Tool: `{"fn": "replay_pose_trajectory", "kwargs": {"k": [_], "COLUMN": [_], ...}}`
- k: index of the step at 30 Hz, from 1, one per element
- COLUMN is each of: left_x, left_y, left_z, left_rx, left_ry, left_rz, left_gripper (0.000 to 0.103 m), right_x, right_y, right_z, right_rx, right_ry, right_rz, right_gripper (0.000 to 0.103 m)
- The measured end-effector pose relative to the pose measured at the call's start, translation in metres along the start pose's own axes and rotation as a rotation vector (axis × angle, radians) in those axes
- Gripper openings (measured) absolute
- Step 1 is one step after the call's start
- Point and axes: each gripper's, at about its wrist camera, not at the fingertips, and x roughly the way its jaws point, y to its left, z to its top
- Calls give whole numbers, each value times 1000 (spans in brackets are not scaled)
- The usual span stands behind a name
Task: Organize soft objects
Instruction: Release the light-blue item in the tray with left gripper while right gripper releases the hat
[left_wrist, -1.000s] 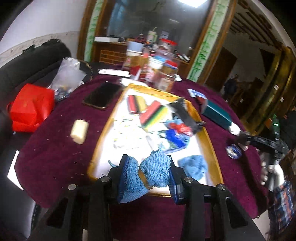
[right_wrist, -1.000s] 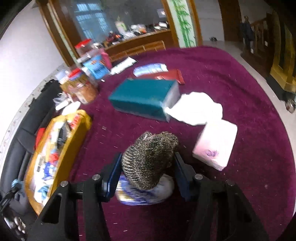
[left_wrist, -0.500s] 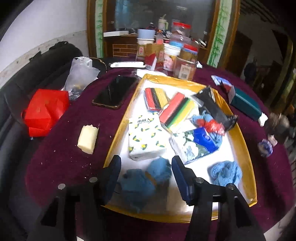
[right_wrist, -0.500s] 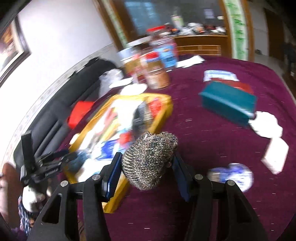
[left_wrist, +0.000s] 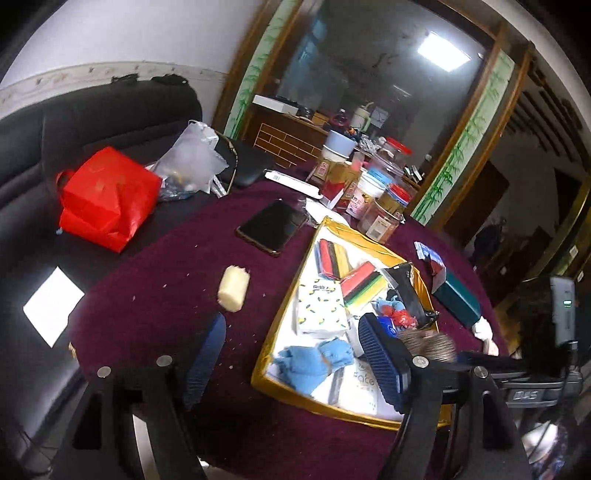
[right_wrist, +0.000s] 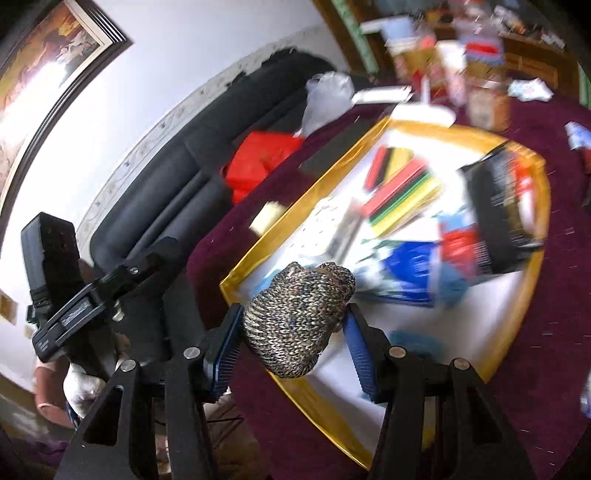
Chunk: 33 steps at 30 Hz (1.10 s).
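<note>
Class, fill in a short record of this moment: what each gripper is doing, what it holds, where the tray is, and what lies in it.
left gripper: open, empty, over the maroon tablecloth beside the tray
right gripper: shut on the speckled knit ball, above the tray's near corner
tray: gold-rimmed, white inside, on the tablecloth
in tray: blue knit pieces, lemon-print tissue pack, striped sponges
outside tray: cream sponge, phone

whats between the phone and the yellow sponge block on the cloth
In the left wrist view, only bare maroon tablecloth with a few pale crumbs lies between the phone and the sponge block; nothing else sits on that stretch.
</note>
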Motion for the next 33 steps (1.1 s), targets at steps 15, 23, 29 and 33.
{"fn": "replay_pose_trajectory", "kwargs": {"k": [15,23,29,33], "left_x": [1,-3,-5,-5], "left_y": [8,7,-3,-17], "left_z": [-8,-11,-13,-16], "left_rx": [-10,-13,-2,18], "left_ry": [13,18,26,31], "left_rz": [-43,-42,-52,-71], "left_gripper": [78,81,81,82], "right_x": [66,22,-61,-111], "right_y": [-10,-9,-41,-83], "right_z": [45,36,-2,-41], "right_rx": [-44,-27,37,125], "right_ry": [61,-18,-154,-219], "right_rz": [-280,-199,-224,-310], "right_gripper": [54,71,78,78]}}
